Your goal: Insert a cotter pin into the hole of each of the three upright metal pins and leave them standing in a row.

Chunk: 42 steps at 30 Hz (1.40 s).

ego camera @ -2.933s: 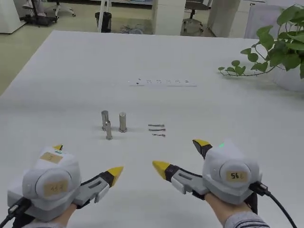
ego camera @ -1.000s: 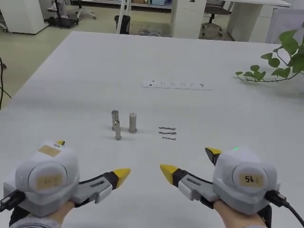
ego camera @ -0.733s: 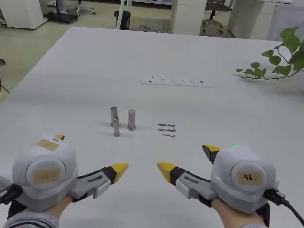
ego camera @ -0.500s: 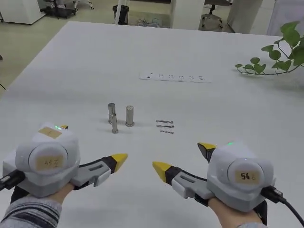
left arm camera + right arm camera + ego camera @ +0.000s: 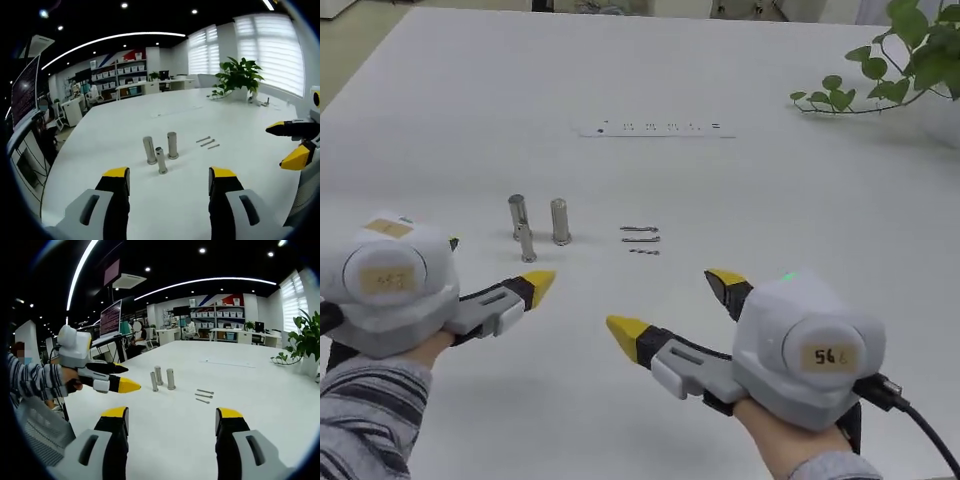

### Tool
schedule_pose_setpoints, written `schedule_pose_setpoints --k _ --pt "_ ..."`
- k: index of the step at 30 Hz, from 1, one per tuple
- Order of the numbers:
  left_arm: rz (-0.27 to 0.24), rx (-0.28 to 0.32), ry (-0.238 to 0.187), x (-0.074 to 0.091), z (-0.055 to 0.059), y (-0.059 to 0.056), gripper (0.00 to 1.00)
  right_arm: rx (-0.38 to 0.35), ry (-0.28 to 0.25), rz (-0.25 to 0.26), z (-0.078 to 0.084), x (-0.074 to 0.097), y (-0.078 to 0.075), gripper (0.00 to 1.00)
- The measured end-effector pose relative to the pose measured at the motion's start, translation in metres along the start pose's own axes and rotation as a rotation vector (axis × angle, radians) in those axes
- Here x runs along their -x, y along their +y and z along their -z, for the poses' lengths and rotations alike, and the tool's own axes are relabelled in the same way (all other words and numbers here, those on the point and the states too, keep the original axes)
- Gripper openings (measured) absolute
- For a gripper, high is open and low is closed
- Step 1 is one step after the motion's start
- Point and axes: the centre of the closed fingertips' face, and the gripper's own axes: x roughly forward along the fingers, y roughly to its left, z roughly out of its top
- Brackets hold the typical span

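Three upright metal pins (image 5: 526, 243) stand in a tight cluster on the white table, two behind and a shorter one in front. Three small cotter pins (image 5: 641, 239) lie side by side just to their right. My left gripper (image 5: 495, 263) is open and empty, its inner tip a short way in front of the cluster. My right gripper (image 5: 674, 305) is open and empty, nearer than the cotter pins. In the left gripper view the metal pins (image 5: 160, 160) stand ahead between the jaws of the left gripper (image 5: 169, 175), the cotter pins (image 5: 208, 143) to the right. The right gripper view has the metal pins (image 5: 171, 378) and cotter pins (image 5: 204, 396) ahead of the right gripper (image 5: 170, 412).
A white power strip (image 5: 655, 128) lies on the table (image 5: 800, 200) beyond the pins. A leafy plant (image 5: 880, 70) stands at the far right. The other gripper (image 5: 100, 377) and a striped sleeve come into the right gripper view from the left.
The head camera has tilted down and shifted. My left gripper has come forward, closer to the metal pins. Both grippers remain open; the pins have not moved.
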Motion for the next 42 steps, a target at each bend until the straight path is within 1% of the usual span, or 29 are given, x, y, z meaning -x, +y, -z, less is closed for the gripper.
schedule_pose_setpoints --k 3,5,7,9,13,16,21,24,28,35,40,42 --pt "0.001 0.002 -0.009 -0.01 -0.003 0.001 0.53 -0.003 0.004 -0.006 0.001 -0.001 0.001 0.67" --pt "0.0 -0.003 -0.009 -0.018 -0.004 0.003 0.51 -0.003 0.009 -0.014 0.003 -0.001 0.004 0.67" --pt "0.005 0.01 -0.001 -0.026 -0.002 0.004 0.51 -0.006 0.016 -0.017 0.005 -0.002 0.005 0.67" --pt "0.009 0.021 0.001 -0.033 -0.001 0.006 0.48 -0.01 0.017 -0.018 0.006 -0.002 0.004 0.67" --pt "0.016 0.012 0.012 -0.045 0.002 0.009 0.43 -0.023 0.026 -0.017 0.008 -0.003 0.004 0.67" --pt "0.03 0.035 0.017 -0.052 0.005 0.011 0.36 -0.03 0.034 -0.01 0.011 -0.004 0.001 0.67" --pt "0.046 0.066 0.023 -0.065 0.009 0.014 0.29 -0.042 0.045 -0.009 0.014 -0.004 0.001 0.66" --pt "0.052 0.062 0.035 -0.071 0.012 0.014 0.23 -0.046 0.049 -0.007 0.015 -0.004 0.0 0.66" --pt "0.063 0.063 0.046 -0.076 0.016 0.013 0.21 -0.053 0.064 -0.01 0.019 -0.005 0.001 0.66" --pt "0.083 0.052 0.04 -0.082 0.015 0.011 0.07 -0.046 0.076 -0.021 0.021 -0.005 0.005 0.66" --pt "0.096 0.043 0.035 -0.084 0.014 0.012 0.05 -0.05 0.086 -0.02 0.023 -0.005 0.004 0.65" --pt "0.112 0.039 0.028 -0.084 0.014 0.012 0.05 -0.049 0.09 -0.02 0.024 -0.006 0.004 0.65"
